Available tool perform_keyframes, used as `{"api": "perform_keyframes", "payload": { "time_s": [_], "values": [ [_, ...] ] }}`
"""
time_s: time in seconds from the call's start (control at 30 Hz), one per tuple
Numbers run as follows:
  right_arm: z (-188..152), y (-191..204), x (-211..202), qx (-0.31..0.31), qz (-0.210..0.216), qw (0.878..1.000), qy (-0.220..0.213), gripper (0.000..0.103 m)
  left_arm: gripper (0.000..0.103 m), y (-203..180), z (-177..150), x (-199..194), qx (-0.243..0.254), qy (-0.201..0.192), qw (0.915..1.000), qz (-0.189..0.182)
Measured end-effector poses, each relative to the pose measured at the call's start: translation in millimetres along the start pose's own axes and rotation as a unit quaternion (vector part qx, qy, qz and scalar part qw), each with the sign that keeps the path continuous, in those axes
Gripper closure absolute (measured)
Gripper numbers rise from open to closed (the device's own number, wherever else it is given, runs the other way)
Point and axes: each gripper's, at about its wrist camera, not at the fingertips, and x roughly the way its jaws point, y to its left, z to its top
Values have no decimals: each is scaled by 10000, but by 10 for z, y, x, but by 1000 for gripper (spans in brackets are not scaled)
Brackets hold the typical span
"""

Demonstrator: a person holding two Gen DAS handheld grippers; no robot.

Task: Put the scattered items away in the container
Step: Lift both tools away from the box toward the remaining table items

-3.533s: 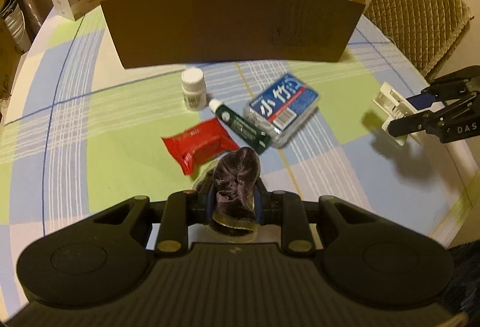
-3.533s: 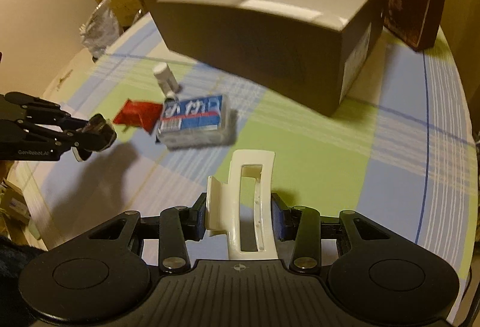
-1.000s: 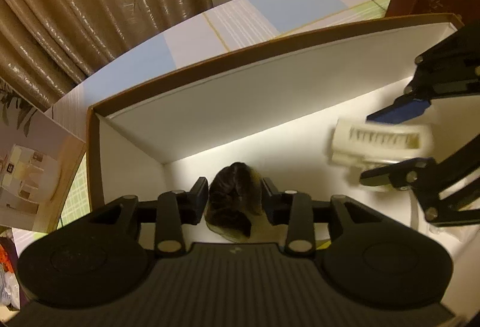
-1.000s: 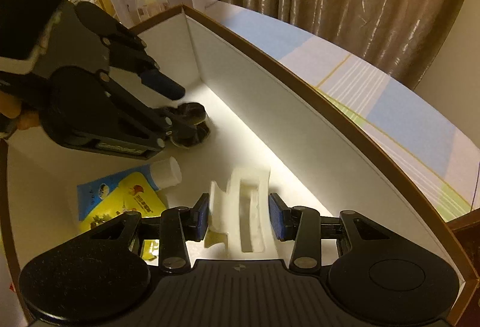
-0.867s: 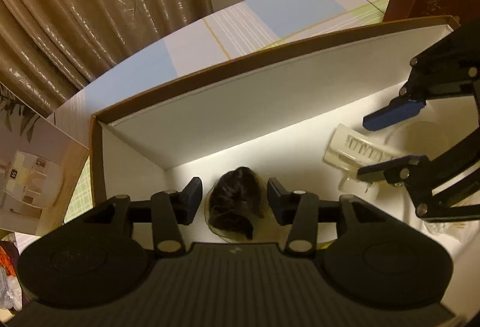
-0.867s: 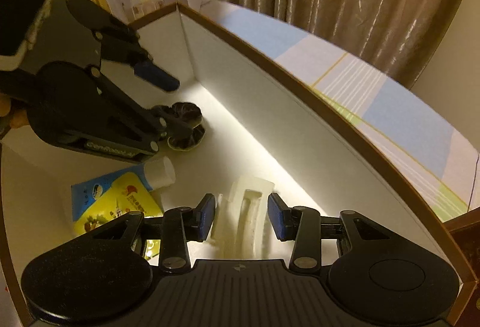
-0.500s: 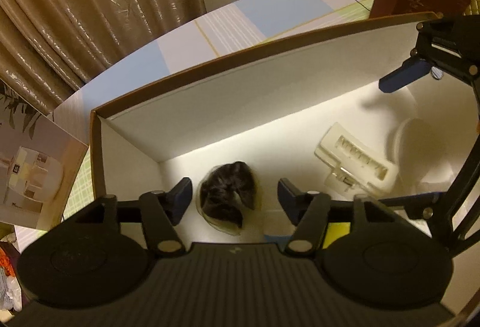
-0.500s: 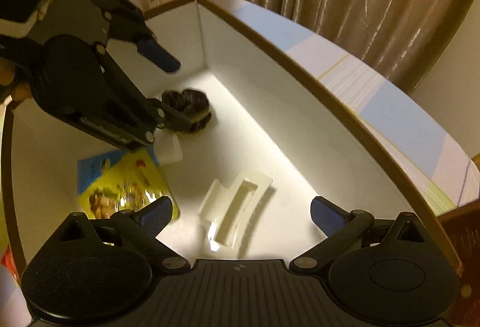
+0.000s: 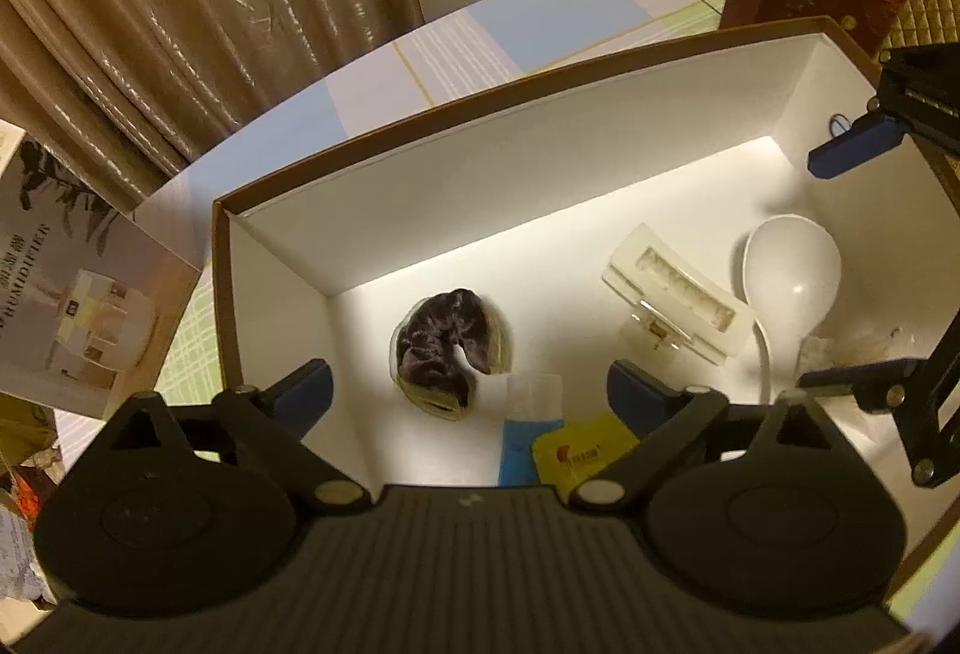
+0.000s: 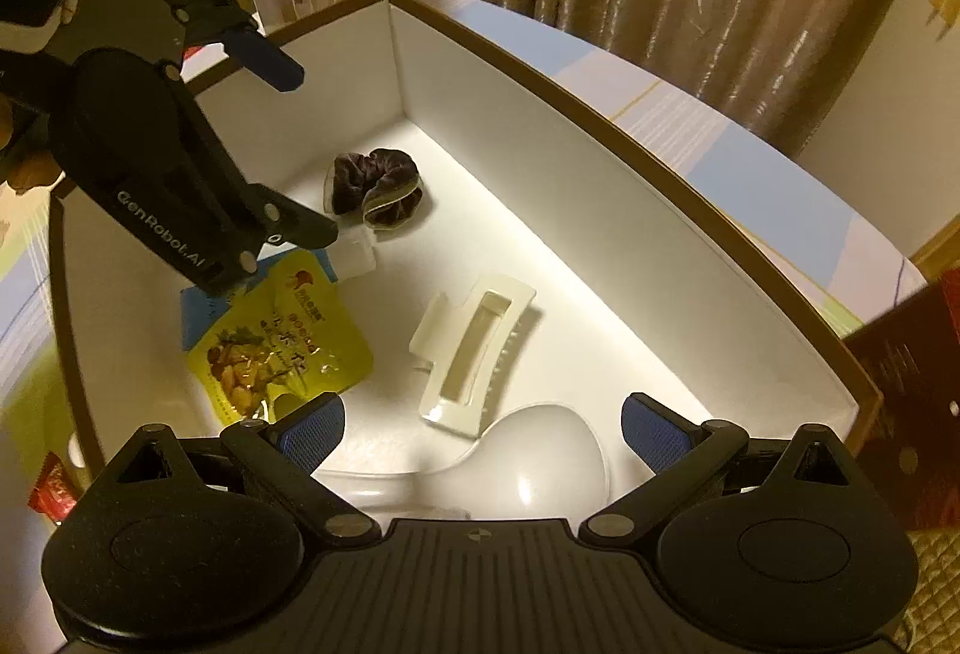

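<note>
Over the box [image 9: 420, 132], left gripper [image 9: 468, 393] opening above the scrunchie [image 9: 441, 348], right gripper [image 10: 483, 429] wide above the hair clip [image 10: 474, 348]; we'd lift both straight up, clear of the walls.

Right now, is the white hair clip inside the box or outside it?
Inside. The white hair clip lies flat on the floor of the box, beside the white spoon, with no gripper touching it.

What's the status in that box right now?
Left gripper opening, right gripper open, both empty. Scrunchie and hair clip lie in box. Nothing blocking.
</note>
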Motion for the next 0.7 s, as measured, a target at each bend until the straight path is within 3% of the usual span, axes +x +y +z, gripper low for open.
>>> {"api": "perform_keyframes", "payload": {
  "time_s": [0.17,0.7],
  "values": [
    [-89,44,-194,113,-74,9998,-150,0,1,-82,-65,-185,21,-86,10000,42],
    [-481,259,-871,282,-360,9970,-630,0,1,-413,-372,-910,22,-425,9991,6]
  ]
}}
